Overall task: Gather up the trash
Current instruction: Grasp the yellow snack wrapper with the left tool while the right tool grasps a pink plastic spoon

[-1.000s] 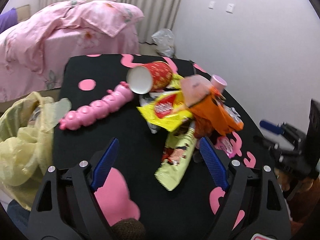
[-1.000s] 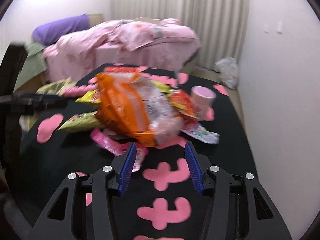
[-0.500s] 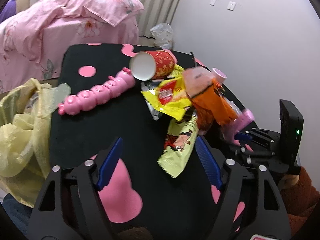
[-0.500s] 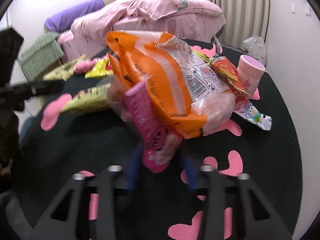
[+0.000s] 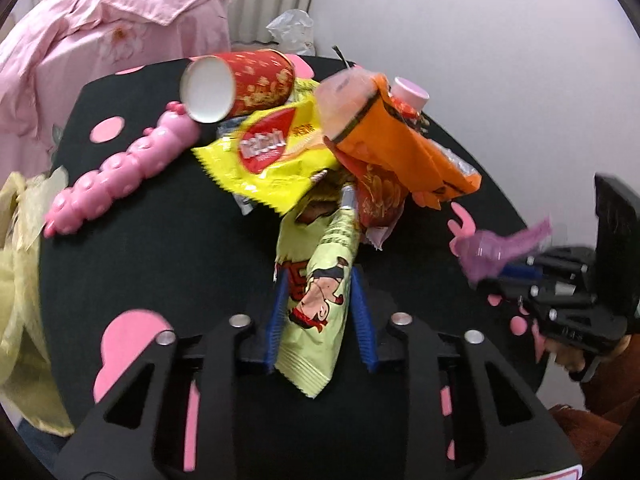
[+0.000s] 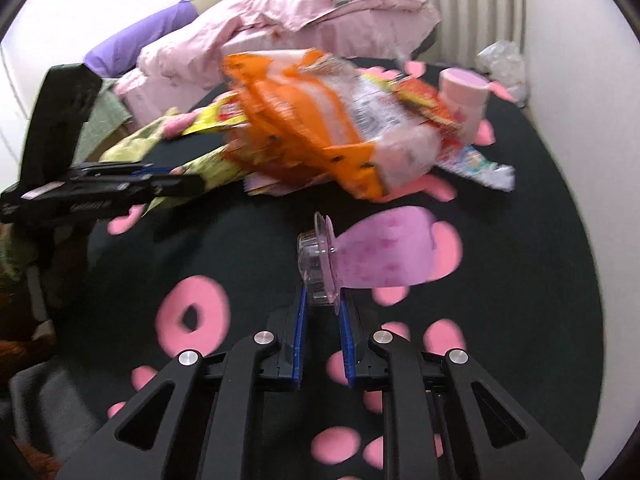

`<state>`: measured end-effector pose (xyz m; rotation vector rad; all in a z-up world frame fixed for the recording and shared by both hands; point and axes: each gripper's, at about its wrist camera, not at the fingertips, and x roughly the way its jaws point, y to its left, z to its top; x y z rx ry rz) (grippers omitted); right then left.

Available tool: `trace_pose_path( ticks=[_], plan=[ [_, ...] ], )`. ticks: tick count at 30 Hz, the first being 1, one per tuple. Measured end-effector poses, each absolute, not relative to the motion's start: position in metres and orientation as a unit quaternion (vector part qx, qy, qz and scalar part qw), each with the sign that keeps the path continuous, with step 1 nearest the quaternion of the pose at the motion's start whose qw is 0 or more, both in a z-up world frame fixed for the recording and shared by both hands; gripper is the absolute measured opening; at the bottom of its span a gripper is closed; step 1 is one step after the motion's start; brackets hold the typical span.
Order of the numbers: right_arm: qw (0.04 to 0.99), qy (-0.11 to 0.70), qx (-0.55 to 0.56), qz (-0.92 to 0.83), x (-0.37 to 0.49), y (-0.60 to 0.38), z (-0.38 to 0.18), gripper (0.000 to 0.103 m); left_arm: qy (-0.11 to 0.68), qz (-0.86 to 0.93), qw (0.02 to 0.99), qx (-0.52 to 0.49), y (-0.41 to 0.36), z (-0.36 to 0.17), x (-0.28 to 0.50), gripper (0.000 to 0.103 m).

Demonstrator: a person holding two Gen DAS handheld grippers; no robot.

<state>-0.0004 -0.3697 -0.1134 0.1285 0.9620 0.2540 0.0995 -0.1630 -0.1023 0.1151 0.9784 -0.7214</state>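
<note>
Left gripper (image 5: 318,316): the blue pads are closed against both sides of a pale green snack wrapper (image 5: 316,300) at lower centre of the left wrist view. The wrapper's far end runs up into the trash pile; its near end hangs past the pads toward the bottom of the frame.

Right gripper (image 6: 323,322): the jaws are nearly together, clamped on a small clear plastic cup (image 6: 316,264) at centre frame of the right wrist view. A pink peel-back lid (image 6: 386,252) hangs off the cup to the right, above the black table (image 6: 540,240) with pink shapes. In the left wrist view the same gripper appears at the right edge with the pink item blurred.

Trash pile, left wrist view, upper centre of the frame:
- A yellow snack bag (image 5: 272,156) lies on the table, touching the green wrapper's far end.
- An orange bag (image 5: 400,148) lies to its right, partly over other wrappers.
- A red paper cup (image 5: 240,84) lies on its side at upper left of the pile, mouth toward the camera.
- A pink capped container (image 5: 410,94) stands behind the orange bag.

A pink bumpy toy (image 5: 120,172) lies at left of the pile, near the cup. A yellow plastic bag (image 5: 20,300) hangs at the left edge of the frame, beside the table. Pink bedding (image 5: 100,28) fills the upper left.
</note>
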Motion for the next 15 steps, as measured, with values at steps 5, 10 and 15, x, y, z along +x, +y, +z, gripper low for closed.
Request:
trace_pose_path(
  ticks=[5,10,15],
  plan=[
    [0.871,0.469,0.051,0.136,-0.008,-0.358,-0.111,0.019,0.453,-0.289,0.839,0.079,-0.132,-0.089,0.084,0.026],
    [0.871,0.473,0.048,0.123,-0.015,-0.367,-0.116,0.051,0.451,-0.275,0.847,0.052,-0.111,-0.084,0.077,0.033],
    [0.885,0.458,0.016,0.081,-0.024,-0.372,-0.112,0.051,0.456,-0.296,0.839,0.016,-0.108,-0.082,0.071,0.041]
  ],
)
